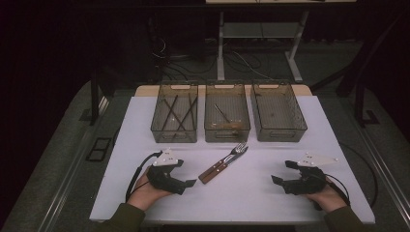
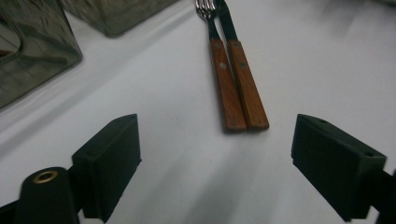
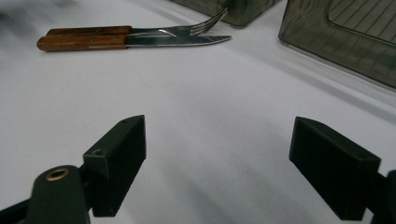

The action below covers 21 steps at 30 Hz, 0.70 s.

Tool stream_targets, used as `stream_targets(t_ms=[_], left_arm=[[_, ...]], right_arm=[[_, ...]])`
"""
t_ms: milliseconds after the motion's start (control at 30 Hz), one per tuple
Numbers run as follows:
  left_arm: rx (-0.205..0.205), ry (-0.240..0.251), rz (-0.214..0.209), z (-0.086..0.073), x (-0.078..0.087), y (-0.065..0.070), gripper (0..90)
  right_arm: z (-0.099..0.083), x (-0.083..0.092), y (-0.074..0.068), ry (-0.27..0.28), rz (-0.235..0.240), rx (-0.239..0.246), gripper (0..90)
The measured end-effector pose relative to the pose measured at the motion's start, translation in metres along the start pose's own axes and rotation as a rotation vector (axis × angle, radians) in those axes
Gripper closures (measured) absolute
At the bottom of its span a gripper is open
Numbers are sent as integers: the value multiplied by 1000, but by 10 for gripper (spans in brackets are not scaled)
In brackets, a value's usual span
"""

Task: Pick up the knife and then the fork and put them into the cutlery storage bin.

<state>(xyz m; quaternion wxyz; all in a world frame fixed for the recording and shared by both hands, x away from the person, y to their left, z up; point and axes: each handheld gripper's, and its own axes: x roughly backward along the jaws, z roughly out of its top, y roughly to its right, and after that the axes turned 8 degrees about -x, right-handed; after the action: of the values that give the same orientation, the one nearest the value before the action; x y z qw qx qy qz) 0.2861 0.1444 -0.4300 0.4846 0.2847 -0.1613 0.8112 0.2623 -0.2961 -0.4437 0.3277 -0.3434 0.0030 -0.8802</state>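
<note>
High view first: you have three smoky see-through bins in a row at the far edge of the white table (image 1: 145, 125). Your left bin (image 1: 174, 118) holds several dark, thin sticks lying crossed (they look like chopsticks, too fine to count surely). Your middle bin (image 1: 227, 117) holds one slim utensil lying at a slant, with a brownish patch on its floor. Your right bin (image 1: 278, 111) has nothing I can make out in it.

Count of loose cutlery: one fork (image 1: 231, 155) and one knife (image 1: 223, 165), both wooden-handled, lying side by side and touching, just in front of the middle bin, handles pointing back toward you.

Your left gripper (image 1: 192, 182) sits near the handle ends; its jaws stand apart with only bare table between them, the handles a little ahead. Your right gripper (image 1: 275, 179) lies well apart from the pair, jaws likewise spread and gripping nothing.

Nothing on the tabletop stands between either gripper and the cutlery. Beyond the table you can see a desk frame (image 1: 220, 48) and cables on the dark floor.
</note>
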Motion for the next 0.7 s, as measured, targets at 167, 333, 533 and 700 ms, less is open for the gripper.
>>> stream_targets(t_ms=[167, 333, 533, 700], left_arm=[[41, 24, -10, 16, -8, -5, 301], [46, 26, -24, 30, -26, -7, 445], [62, -8, -40, 46, -56, -8, 579], [71, -34, -45, 55, -80, -9, 641]], right_arm=[[0, -2, -1, -9, 1, 8, 183], [0, -3, -1, -9, 1, 7, 183], [0, -3, -1, -15, -3, 6, 183], [-1, -4, 0, -22, -10, 15, 182]])
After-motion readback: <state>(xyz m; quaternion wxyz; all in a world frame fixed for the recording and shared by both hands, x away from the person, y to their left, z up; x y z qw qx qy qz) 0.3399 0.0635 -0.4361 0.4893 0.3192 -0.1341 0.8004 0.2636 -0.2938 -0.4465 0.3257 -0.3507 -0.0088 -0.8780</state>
